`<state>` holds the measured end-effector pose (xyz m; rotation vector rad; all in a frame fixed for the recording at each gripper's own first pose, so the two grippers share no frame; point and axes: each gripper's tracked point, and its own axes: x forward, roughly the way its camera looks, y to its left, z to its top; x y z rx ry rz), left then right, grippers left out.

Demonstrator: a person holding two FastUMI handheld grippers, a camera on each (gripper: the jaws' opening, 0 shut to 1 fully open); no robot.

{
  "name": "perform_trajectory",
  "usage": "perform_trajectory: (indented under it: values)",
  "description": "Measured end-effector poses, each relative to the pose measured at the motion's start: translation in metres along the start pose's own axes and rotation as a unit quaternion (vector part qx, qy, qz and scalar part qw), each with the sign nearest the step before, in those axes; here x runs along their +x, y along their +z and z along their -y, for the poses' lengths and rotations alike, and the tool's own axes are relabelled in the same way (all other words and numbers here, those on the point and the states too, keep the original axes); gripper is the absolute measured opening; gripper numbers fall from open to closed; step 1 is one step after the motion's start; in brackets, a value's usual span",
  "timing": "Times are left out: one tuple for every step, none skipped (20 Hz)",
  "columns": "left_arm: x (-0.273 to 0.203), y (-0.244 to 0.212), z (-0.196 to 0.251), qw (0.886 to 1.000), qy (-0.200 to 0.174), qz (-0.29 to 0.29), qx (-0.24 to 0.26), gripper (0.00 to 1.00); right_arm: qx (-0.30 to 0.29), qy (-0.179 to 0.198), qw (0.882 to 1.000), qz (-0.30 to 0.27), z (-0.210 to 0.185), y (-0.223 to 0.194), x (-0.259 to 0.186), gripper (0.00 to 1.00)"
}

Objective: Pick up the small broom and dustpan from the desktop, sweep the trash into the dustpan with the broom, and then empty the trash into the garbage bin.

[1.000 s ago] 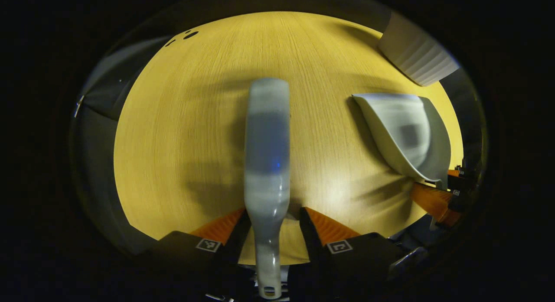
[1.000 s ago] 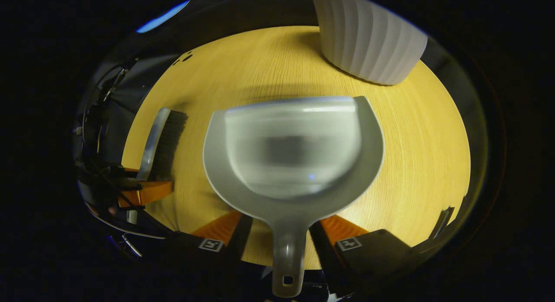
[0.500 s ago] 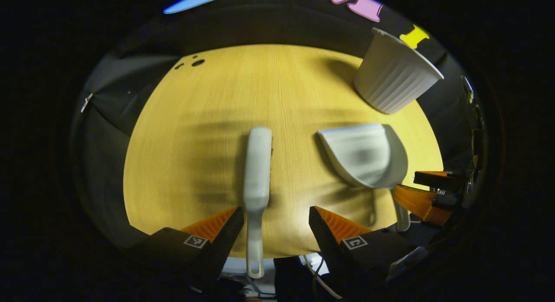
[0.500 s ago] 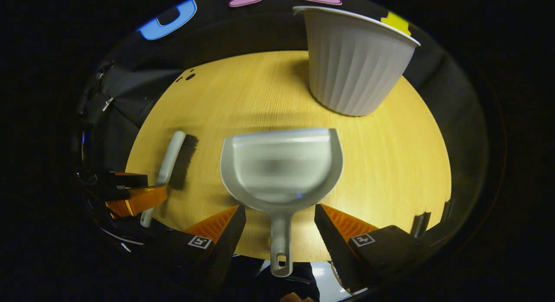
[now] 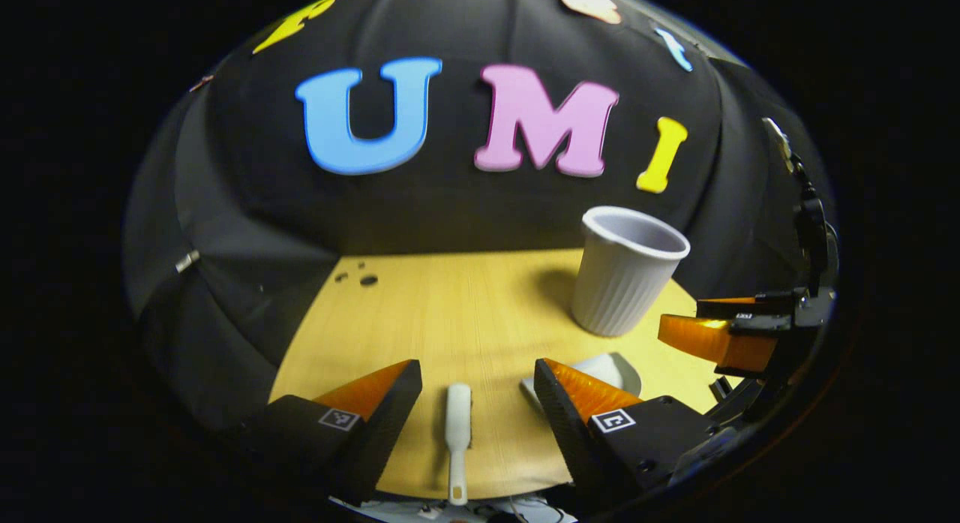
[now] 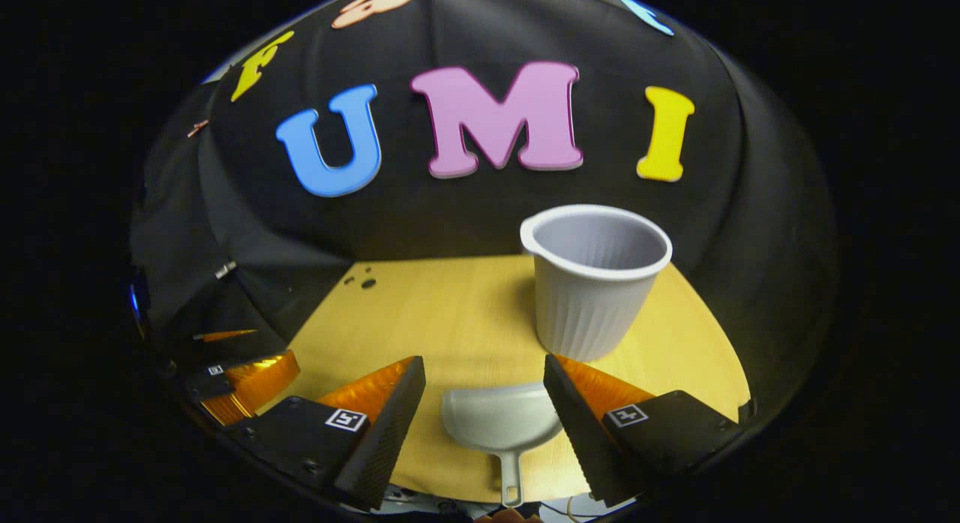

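Small broom (image 5: 457,425), smooth pale plastic, flat on the wooden desktop (image 5: 465,313) near its front edge. Rounded dustpan (image 6: 501,422) alongside, likewise flat. Ribbed white garbage bin (image 6: 592,283) upright beyond. Left gripper (image 5: 472,388) and right gripper (image 6: 484,388) spread wide, holding nothing.

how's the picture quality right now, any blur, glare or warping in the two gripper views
Left gripper view: sharp, no motion blur; fisheye bows the table edge; bin casts a soft shadow leftward; broom crisp. Right gripper view: equally sharp; dustpan evenly lit, no glare; surroundings dark, light pooled on the table.
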<state>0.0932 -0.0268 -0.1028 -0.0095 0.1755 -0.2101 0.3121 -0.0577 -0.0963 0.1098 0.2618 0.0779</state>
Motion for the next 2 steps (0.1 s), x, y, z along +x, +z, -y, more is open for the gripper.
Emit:
perform_trajectory:
  values:
    - [-0.012,0.016,0.0,0.999,0.0,0.032,0.006,0.96,-0.004,-0.001,0.999,0.036,-0.006,0.021,-0.007,0.99]
    - [-0.023,0.029,-0.002,0.998,0.001,0.064,0.012,0.96,-0.007,0.0,0.998,0.067,-0.013,0.04,-0.014,0.99]
